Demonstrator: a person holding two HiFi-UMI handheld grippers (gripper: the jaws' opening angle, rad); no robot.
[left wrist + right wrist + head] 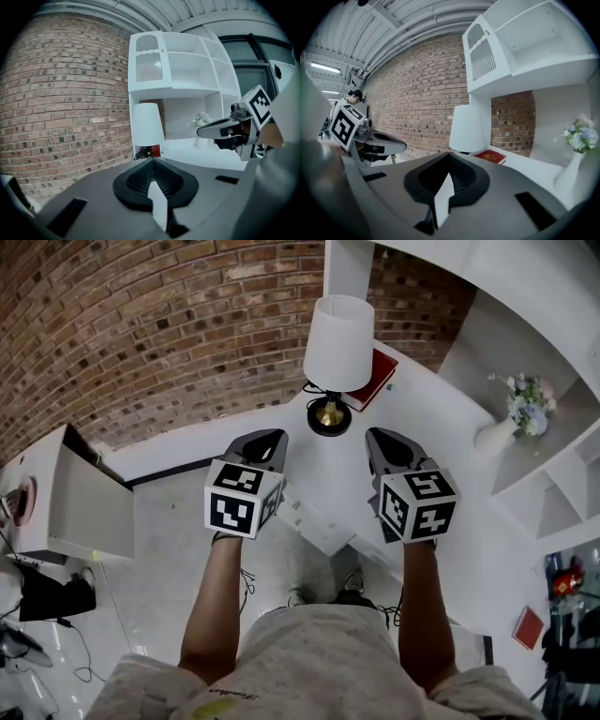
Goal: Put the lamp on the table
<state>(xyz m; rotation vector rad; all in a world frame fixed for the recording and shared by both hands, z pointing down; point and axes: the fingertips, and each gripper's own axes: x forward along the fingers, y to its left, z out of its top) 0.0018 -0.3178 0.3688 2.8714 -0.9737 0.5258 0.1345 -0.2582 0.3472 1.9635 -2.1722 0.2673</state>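
two pairs of jaws, both closed and empty: my left gripper [266, 438] sits near the lamp [337, 345] on its left, my right gripper [382, 437] on its right. lamp stands upright on the white table [441, 423], red book [376, 377] just behind it.

Staged living room, by my reading: brick wall [141, 334], white shelf unit [178, 61], flower vase [516, 418] on my white bench [427, 395]. Overhead a ribbed metal roof [403, 28] with strip lights [323, 68], so it sits inside a hall.
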